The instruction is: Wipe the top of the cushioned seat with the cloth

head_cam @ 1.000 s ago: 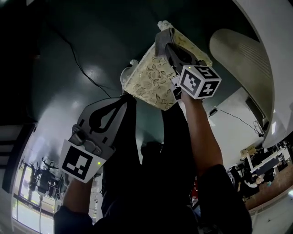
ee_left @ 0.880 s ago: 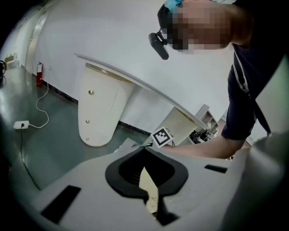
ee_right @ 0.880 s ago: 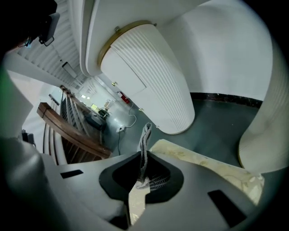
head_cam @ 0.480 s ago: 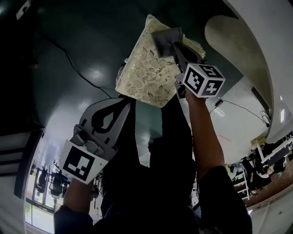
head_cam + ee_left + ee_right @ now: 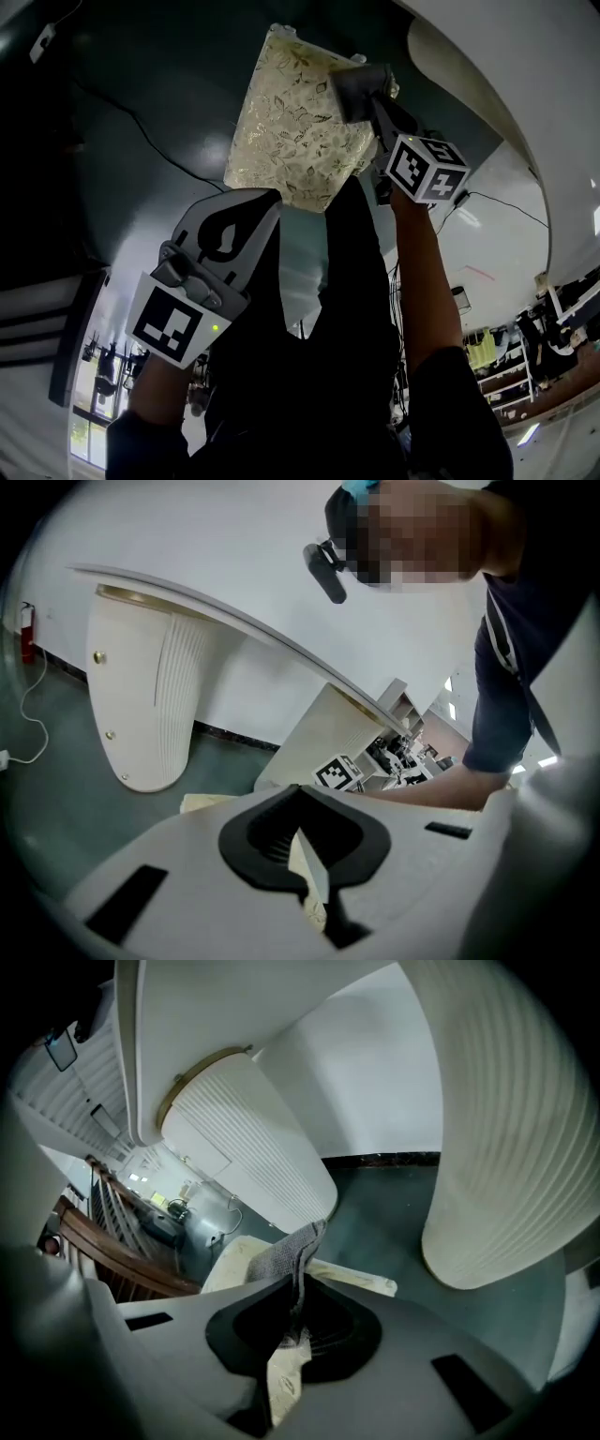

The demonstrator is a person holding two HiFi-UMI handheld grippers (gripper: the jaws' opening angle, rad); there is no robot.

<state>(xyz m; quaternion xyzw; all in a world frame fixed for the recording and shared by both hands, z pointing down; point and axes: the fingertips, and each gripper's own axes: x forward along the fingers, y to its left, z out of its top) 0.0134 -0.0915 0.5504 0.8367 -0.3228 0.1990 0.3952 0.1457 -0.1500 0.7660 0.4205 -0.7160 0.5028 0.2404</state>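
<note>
The cushioned seat (image 5: 300, 122) sits on the floor (image 5: 141, 112). The left gripper (image 5: 263, 201) has its fingers pinched on the seat's near edge, a thin cream strip showing between them, probably to keep the seat from sliding. The right gripper (image 5: 373, 103) has its fingers clamped on the grey cloth (image 5: 354, 82), which lies on the far right corner of the seat top, likely where a wiping stroke begins.

The dark green floor (image 5: 112, 206) carries the cushioned seat (image 5: 291, 131). A black cable (image 5: 159, 150) lies left of the seat. A white curved panel (image 5: 487, 75) stands to its right.
</note>
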